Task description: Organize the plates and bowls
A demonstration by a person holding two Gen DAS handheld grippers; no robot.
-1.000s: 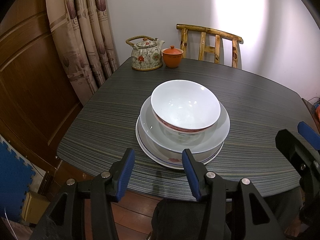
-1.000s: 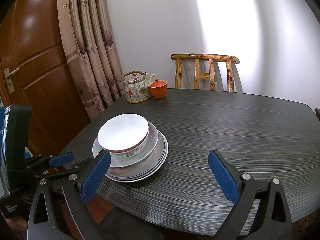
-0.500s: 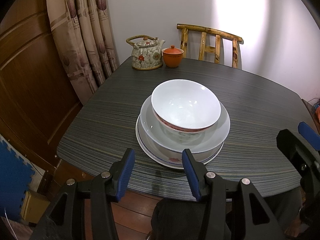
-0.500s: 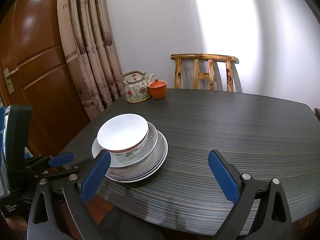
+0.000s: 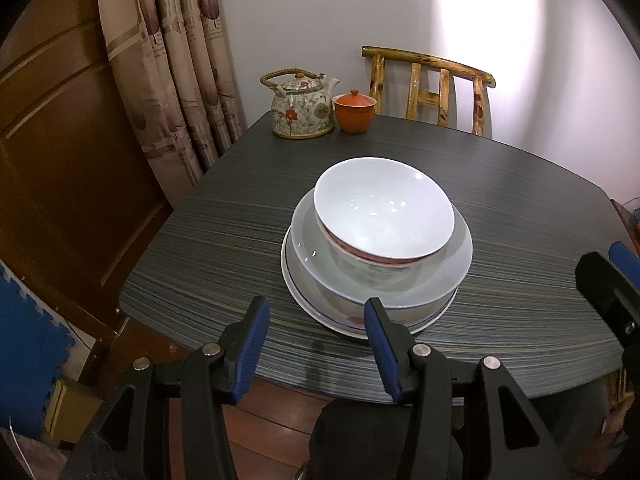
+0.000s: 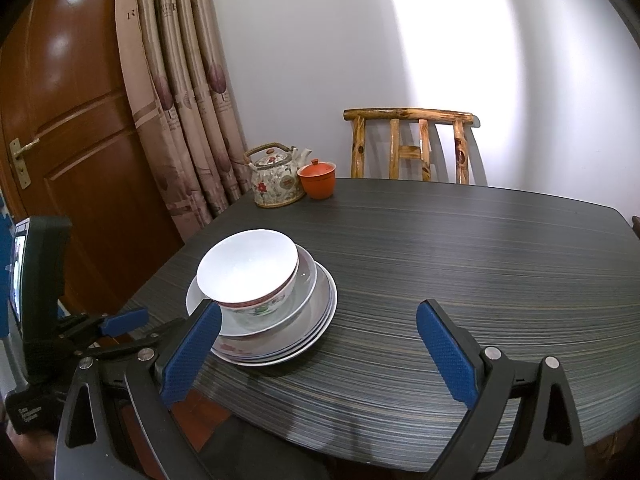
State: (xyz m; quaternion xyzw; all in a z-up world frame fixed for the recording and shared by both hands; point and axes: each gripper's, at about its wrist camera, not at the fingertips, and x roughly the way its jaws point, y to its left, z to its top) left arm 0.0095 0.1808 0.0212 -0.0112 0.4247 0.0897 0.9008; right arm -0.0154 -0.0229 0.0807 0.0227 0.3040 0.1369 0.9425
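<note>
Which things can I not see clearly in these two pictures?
- Plates under the bowl: only edges show, so the count is uncertain, both views.
- Chair: seat hidden behind the table.
- Right gripper: cut off by the left view's edge.

White wall (image 6: 312, 40), bright patch; beige curtain (image 6: 180, 92); brown door (image 6: 72, 120); wooden chair (image 6: 408, 144) at table's (image 6: 460, 248) far edge.
</note>
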